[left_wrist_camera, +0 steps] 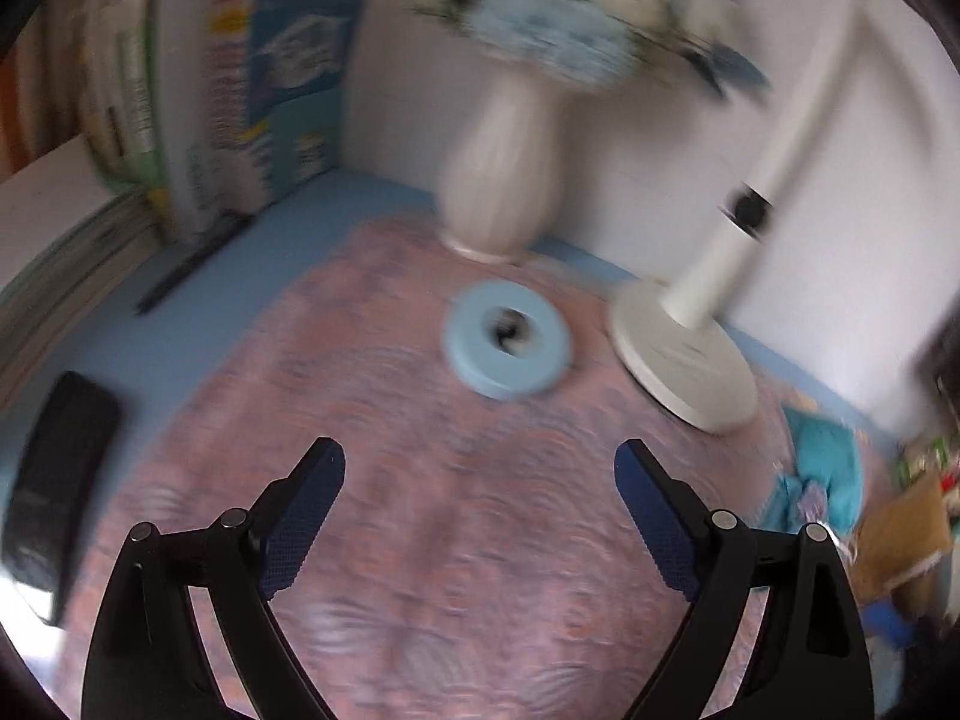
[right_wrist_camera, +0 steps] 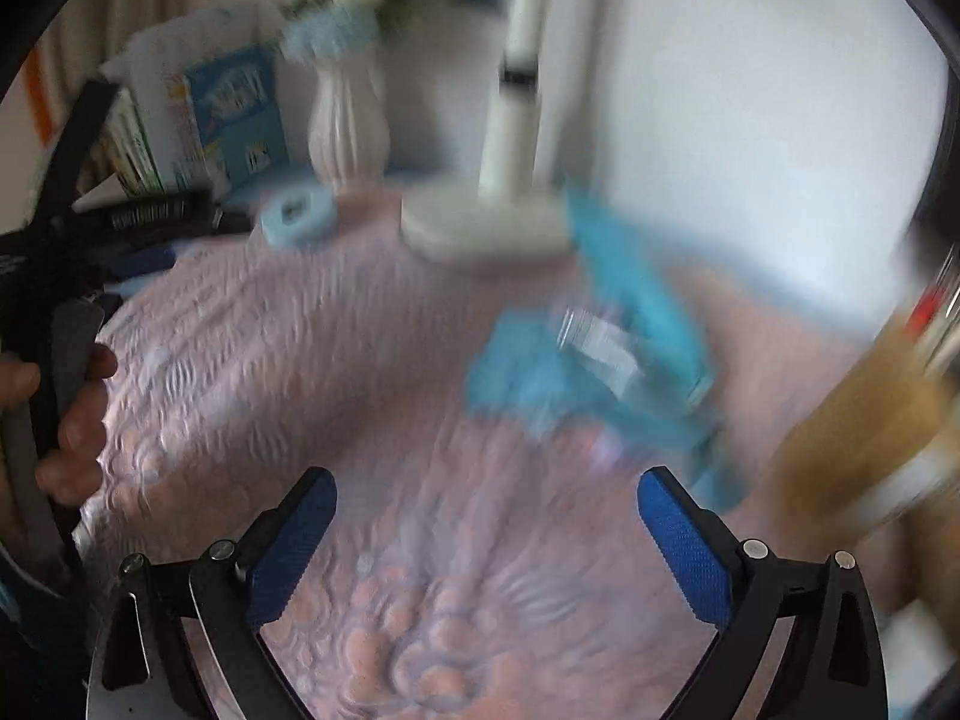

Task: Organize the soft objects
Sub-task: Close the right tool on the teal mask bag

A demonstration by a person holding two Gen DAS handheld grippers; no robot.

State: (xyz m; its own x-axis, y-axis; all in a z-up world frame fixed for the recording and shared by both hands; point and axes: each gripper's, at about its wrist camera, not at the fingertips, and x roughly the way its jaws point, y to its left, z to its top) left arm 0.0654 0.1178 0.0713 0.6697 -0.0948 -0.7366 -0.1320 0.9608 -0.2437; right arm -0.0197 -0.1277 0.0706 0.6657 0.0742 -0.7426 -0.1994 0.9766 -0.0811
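A turquoise cloth (right_wrist_camera: 606, 372) with a white label lies crumpled on the pink patterned mat (right_wrist_camera: 288, 360), blurred, just ahead and right of my right gripper (right_wrist_camera: 487, 483). That gripper is open with nothing between its blue pads. The same cloth (left_wrist_camera: 825, 474) shows at the right edge of the left wrist view. My left gripper (left_wrist_camera: 480, 456) is open over the mat (left_wrist_camera: 420, 510), empty. A hand (right_wrist_camera: 72, 420) holding the left gripper's body appears at the left of the right wrist view.
A light blue ring (left_wrist_camera: 507, 345) lies on the mat in front of a white vase (left_wrist_camera: 501, 180) with flowers. A white lamp base (left_wrist_camera: 684, 354) stands right of it. Books (left_wrist_camera: 282, 96) stand back left, a black object (left_wrist_camera: 57, 492) at left, a brown box (right_wrist_camera: 864, 432) at right.
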